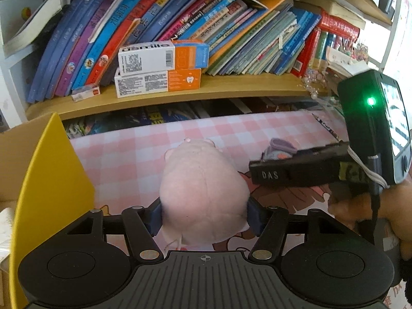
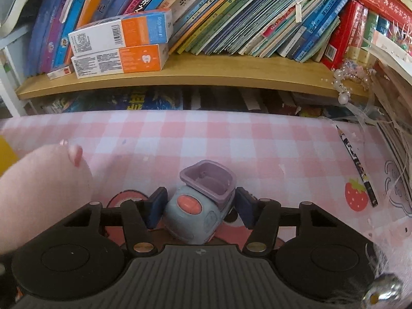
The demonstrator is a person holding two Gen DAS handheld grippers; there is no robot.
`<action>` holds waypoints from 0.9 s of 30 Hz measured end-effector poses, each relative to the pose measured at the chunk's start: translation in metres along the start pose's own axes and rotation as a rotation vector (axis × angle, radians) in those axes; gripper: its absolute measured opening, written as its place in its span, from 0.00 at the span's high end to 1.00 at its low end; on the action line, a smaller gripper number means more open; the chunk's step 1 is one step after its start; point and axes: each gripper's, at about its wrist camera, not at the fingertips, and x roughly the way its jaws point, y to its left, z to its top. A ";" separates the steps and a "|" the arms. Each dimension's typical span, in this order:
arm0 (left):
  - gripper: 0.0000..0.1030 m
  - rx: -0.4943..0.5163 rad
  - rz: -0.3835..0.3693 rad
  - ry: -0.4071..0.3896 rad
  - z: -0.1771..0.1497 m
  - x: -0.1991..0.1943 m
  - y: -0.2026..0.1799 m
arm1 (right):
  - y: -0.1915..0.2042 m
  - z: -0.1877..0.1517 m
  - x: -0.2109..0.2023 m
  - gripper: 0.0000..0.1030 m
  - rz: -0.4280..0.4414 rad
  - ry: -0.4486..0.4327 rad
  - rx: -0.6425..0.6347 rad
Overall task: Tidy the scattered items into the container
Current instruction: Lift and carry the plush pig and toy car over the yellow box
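Pink-and-white checked tablecloth [image 2: 231,134] covers the desk, printed with a strawberry [image 2: 356,197] near its right edge. Behind it runs a wooden shelf [image 2: 206,73] packed with leaning books [image 2: 257,20]; two orange-and-white toothpaste boxes [image 2: 121,49] lie stacked toward the shelf's left end.

Left gripper [image 1: 204,217]: both blue pads press into the sides of a pale pink plush toy [image 1: 203,190], clamped on it. Plush sits toward the left part of the cloth, just beside the yellow wall of a cardboard container [image 1: 51,180] at the desk's left edge.

Right gripper [image 2: 199,207]: jaws spread either side of a small grey-blue toy car [image 2: 193,211] with a lilac tub on top and a coral button. Left pad looks close to or touching the car's body; a narrow gap shows at the right pad. Not clamped. Car rests on the cloth near the front edge, mid-desk.

Pencil [image 2: 356,164] lies on the cloth near the right edge, beside the strawberry. Beaded trinkets [image 2: 347,77] hang off the shelf's right end.
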 end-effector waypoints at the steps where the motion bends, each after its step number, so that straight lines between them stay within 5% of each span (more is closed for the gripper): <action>1: 0.40 0.001 -0.002 -0.003 0.000 -0.002 0.000 | 0.000 -0.001 -0.002 0.47 0.007 0.005 0.000; 27: 0.40 -0.011 -0.058 -0.070 -0.021 -0.100 0.002 | 0.009 -0.056 -0.105 0.49 0.073 -0.016 0.006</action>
